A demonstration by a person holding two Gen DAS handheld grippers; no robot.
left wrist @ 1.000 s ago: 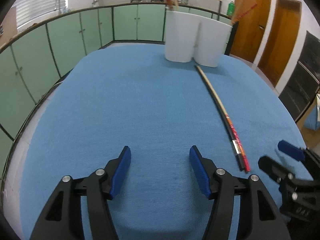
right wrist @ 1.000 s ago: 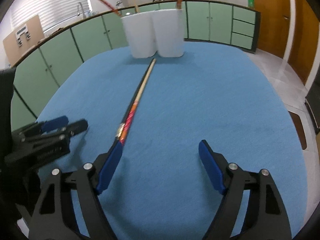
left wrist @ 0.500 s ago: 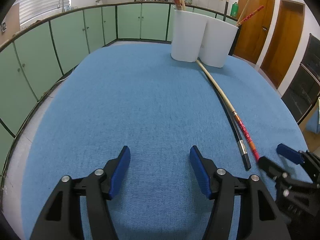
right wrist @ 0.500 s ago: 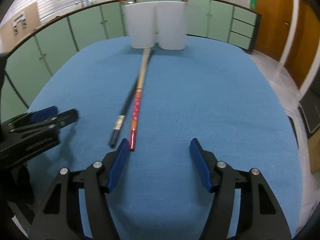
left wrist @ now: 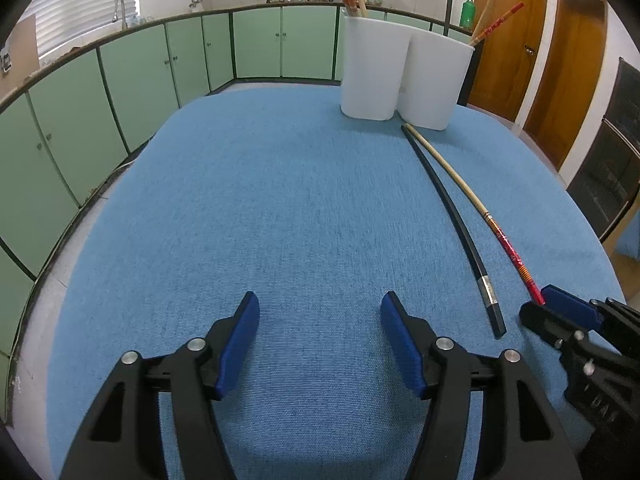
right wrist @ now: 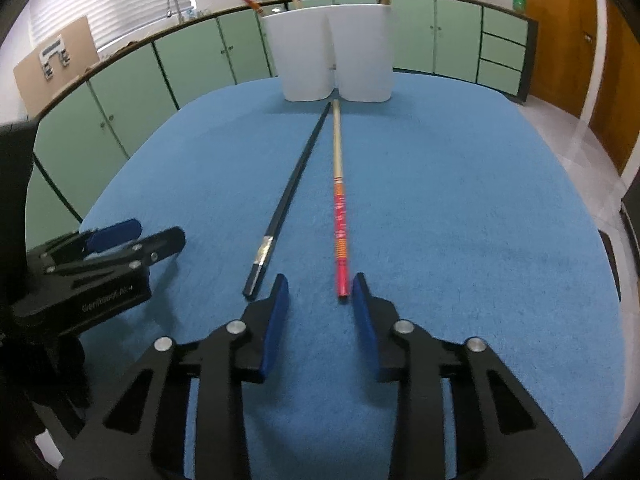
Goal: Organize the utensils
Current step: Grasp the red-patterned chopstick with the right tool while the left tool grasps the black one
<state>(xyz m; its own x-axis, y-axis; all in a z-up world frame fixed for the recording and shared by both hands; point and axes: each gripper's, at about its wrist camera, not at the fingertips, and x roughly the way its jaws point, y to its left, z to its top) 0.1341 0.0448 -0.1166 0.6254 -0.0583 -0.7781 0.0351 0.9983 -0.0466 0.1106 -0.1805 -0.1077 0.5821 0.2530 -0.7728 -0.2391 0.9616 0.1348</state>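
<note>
Now the right gripper (right wrist: 319, 294), narrowed since a moment ago yet gripping nothing, is lined up on the red-handled chopstick (right wrist: 340, 220); the left gripper (left wrist: 318, 322) is held spread, idle.

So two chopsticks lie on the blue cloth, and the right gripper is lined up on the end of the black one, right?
Not quite. The right gripper is lined up on the red chopstick; the right wrist view shows its end just ahead of the open jaws. The black chopstick lies to its left, outside them. Both do lie on the blue cloth.
</note>
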